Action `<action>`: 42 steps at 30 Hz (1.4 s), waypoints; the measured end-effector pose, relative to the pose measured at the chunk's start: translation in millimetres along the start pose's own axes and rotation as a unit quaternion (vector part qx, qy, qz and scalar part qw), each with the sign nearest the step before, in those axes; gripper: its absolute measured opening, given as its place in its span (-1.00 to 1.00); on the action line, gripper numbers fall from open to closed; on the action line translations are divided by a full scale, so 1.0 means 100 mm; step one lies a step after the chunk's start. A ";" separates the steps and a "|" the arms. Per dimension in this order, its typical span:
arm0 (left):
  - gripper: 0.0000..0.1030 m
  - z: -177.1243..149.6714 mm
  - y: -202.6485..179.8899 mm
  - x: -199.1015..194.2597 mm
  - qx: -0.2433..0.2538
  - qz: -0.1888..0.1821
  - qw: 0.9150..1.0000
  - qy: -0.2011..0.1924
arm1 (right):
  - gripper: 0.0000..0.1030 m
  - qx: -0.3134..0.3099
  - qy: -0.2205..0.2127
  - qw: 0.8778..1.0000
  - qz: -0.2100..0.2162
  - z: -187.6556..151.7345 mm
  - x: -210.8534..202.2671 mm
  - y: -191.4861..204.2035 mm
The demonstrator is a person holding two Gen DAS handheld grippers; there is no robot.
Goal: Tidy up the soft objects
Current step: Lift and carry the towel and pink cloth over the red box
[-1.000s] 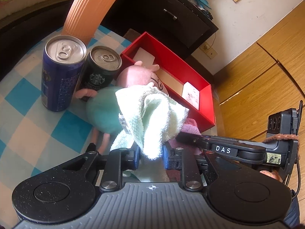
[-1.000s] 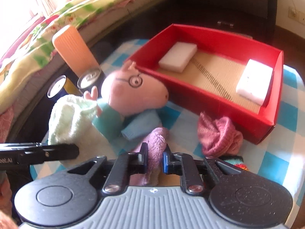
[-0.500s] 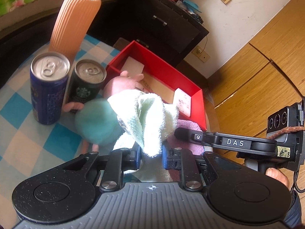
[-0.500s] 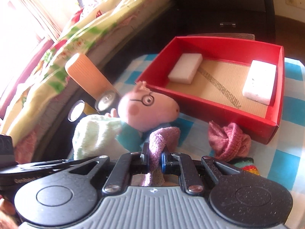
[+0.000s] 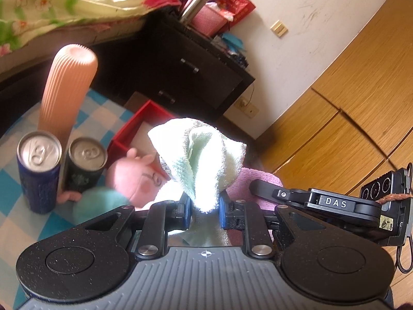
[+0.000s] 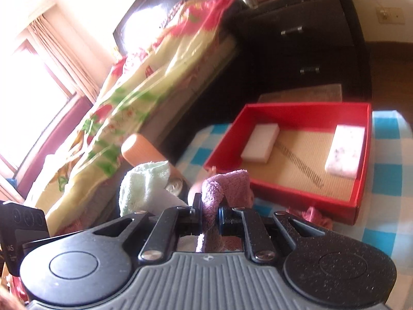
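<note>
My left gripper (image 5: 205,205) is shut on a pale green towel (image 5: 201,155) and holds it up above the table. The towel also shows in the right wrist view (image 6: 144,183). My right gripper (image 6: 209,213) is shut on a purple-pink cloth (image 6: 227,187), also lifted; it shows in the left wrist view (image 5: 254,178). A pink pig plush (image 5: 134,175) with a teal body lies on the checked tablecloth below the towel. The red box (image 6: 361,201) holds two white sponges (image 6: 260,143). A dark pink knit cloth (image 6: 315,214) lies in front of the box.
A blue can (image 5: 38,175), a dark can (image 5: 84,165) and a tall peach ribbed bottle (image 5: 65,90) stand at the left. A bed with a flowered quilt (image 6: 144,82) and a dark drawer cabinet (image 6: 309,41) lie beyond the table. Wooden floor (image 5: 348,129) is at the right.
Both grippers have risen with their cloths; the table objects now sit lower and farther in view. The towel and the purple cloth have left the tabletop.
</note>
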State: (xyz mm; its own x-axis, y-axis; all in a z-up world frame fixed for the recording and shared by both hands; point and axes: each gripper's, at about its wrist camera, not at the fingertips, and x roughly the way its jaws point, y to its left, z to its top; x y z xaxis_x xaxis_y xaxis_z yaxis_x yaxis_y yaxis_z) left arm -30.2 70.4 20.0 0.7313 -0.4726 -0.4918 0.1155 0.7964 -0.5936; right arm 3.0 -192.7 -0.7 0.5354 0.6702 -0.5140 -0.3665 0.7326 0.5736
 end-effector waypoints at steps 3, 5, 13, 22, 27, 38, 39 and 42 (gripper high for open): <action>-0.63 0.06 -0.07 0.01 0.004 -0.008 1.000 -0.014 | -1.00 0.005 -0.025 1.000 0.003 0.09 -0.10 0.01; -0.63 0.11 -0.11 0.02 0.004 -0.012 1.000 -0.022 | -1.00 0.008 -0.041 0.999 0.004 0.14 -0.16 0.01; -0.63 0.33 -0.27 0.07 0.016 -0.026 0.998 -0.055 | -1.00 0.012 -0.105 0.994 0.000 0.30 -0.41 0.04; -0.62 0.59 -0.43 0.11 0.031 -0.038 0.994 -0.095 | -1.00 0.009 -0.172 0.985 -0.017 0.41 -0.66 0.06; -0.61 0.73 -0.54 0.15 0.048 -0.042 0.991 -0.114 | -1.00 -0.008 -0.212 0.977 -0.026 0.50 -0.79 0.17; -0.59 0.98 -0.73 0.53 0.085 -0.031 0.989 -0.115 | -1.00 -0.048 -0.270 0.960 -0.051 0.72 -0.76 0.28; -0.59 0.99 -0.74 0.58 0.087 -0.026 0.990 -0.113 | -1.00 -0.050 -0.272 0.959 -0.057 0.73 -0.73 0.26; -0.59 1.04 -0.75 0.76 0.094 -0.013 0.990 -0.103 | -1.00 -0.051 -0.271 0.958 -0.071 0.79 -0.62 0.18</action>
State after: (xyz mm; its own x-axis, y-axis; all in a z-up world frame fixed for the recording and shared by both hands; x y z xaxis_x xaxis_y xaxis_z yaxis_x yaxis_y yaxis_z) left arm 86.4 14.0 92.9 0.8460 -0.4218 -0.3262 0.2442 0.8503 -0.4661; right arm 23.3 -230.4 91.9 0.8922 0.4230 -0.1584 -0.3190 0.8383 0.4422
